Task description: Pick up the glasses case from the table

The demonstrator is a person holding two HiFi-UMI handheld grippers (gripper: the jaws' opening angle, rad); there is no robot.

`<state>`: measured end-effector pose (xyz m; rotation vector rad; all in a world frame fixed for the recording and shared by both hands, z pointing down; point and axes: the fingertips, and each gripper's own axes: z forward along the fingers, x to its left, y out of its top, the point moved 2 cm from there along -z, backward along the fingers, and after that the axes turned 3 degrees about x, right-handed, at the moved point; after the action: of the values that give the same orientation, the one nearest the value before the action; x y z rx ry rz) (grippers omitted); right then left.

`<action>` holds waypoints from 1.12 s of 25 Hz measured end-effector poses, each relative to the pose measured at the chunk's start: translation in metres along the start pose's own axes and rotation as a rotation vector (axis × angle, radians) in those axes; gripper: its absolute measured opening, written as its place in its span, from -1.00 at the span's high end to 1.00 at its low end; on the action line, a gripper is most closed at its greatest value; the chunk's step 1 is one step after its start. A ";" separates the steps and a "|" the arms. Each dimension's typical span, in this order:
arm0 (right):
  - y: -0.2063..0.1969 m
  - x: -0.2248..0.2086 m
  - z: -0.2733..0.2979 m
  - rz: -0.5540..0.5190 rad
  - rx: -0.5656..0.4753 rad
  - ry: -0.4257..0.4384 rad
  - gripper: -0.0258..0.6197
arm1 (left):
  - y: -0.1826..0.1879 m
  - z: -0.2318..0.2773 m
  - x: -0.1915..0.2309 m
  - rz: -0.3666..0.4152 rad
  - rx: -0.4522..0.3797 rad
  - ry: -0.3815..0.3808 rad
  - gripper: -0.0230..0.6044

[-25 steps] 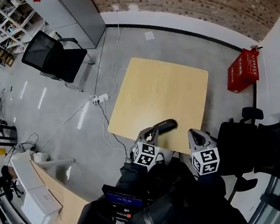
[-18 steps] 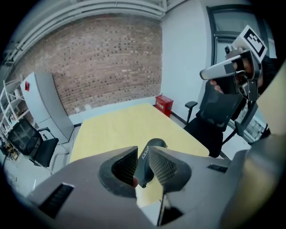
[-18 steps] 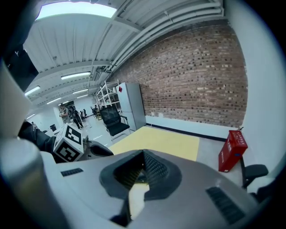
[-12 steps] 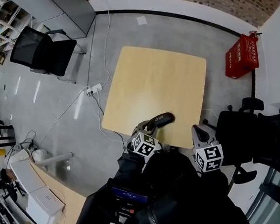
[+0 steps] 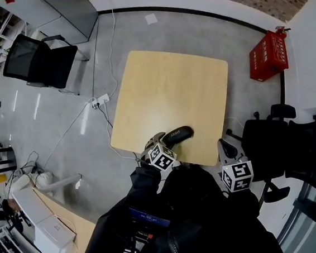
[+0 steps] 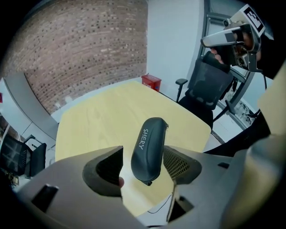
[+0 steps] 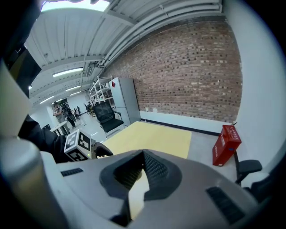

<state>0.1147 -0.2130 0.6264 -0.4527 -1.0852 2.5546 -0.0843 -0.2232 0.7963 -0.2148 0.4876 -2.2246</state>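
A black glasses case (image 5: 177, 134) lies on the light wooden table (image 5: 171, 88), close to its near edge. My left gripper (image 5: 161, 143) points steeply down at the case's near end. In the left gripper view the case (image 6: 149, 147) sits between the opening jaws of the left gripper (image 6: 143, 157). A gap shows beside the left pad, and the pads do not press on the case. My right gripper (image 5: 222, 144) hovers off the table's near right edge. Its jaws meet at the tips with nothing between them (image 7: 143, 154).
A red crate (image 5: 267, 55) stands on the floor past the table's far right corner. Black office chairs stand at the far left (image 5: 36, 60) and right next to the table (image 5: 266, 140). A power strip with cables (image 5: 100, 100) lies on the floor to the left.
My left gripper has come down to the case's near end. The right gripper has dropped a little beside the table's edge.
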 end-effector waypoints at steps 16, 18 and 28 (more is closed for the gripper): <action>-0.006 -0.013 -0.003 0.028 0.016 -0.017 0.91 | -0.010 0.050 -0.008 0.053 0.151 -0.119 -0.36; -0.007 -0.013 -0.003 0.036 0.018 -0.020 0.91 | -0.009 0.053 -0.008 0.061 0.167 -0.120 -0.36; -0.011 -0.014 -0.001 0.036 0.033 -0.026 0.91 | -0.025 0.071 -0.009 0.073 0.232 -0.115 -0.36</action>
<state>0.1294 -0.2108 0.6366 -0.4356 -1.0518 2.6127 -0.0740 -0.2216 0.8711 -0.1977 0.1696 -2.1612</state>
